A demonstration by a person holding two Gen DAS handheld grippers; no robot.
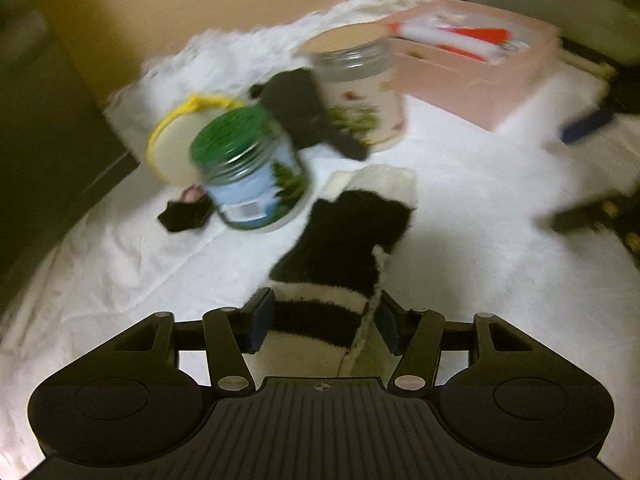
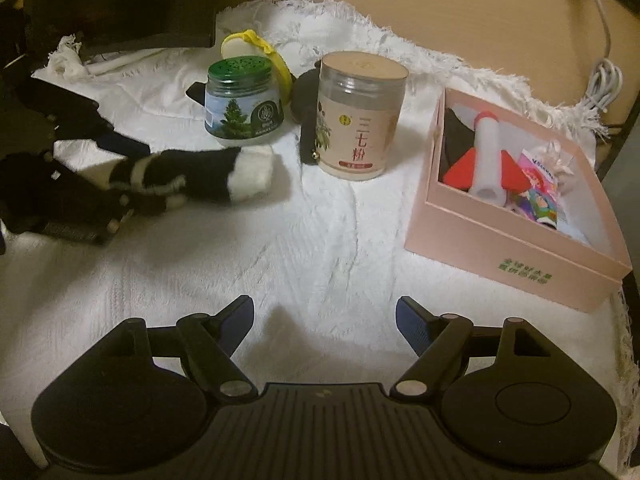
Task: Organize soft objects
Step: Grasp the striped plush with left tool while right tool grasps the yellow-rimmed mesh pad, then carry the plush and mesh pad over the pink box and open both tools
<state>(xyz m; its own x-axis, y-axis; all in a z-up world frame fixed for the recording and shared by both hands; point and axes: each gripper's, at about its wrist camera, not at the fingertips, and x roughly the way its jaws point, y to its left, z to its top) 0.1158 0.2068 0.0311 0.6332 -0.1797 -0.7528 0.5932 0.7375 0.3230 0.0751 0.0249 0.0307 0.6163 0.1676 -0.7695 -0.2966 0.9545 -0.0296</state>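
Note:
My left gripper [image 1: 323, 326] is shut on a fuzzy black-and-white striped sock [image 1: 352, 236] and holds it over the white cloth [image 1: 460, 208]. In the right wrist view the same sock [image 2: 200, 174] hangs from the left gripper [image 2: 128, 184] at the left. My right gripper [image 2: 325, 320] is open and empty, low over the cloth [image 2: 312, 248]. A pink open box [image 2: 516, 220] with several items stands at the right; it also shows in the left wrist view [image 1: 476, 76]. A black soft item [image 1: 304, 112] lies between the jars, and a small black piece [image 1: 184, 216] lies at the left.
A green-lidded jar [image 2: 242, 104] and a tan-lidded jar [image 2: 360, 116] stand mid-cloth, with a yellow-rimmed round item [image 2: 256, 54] behind. A white cable [image 2: 604, 80] lies at the back right. Dark furniture [image 2: 120, 0] stands at the back left.

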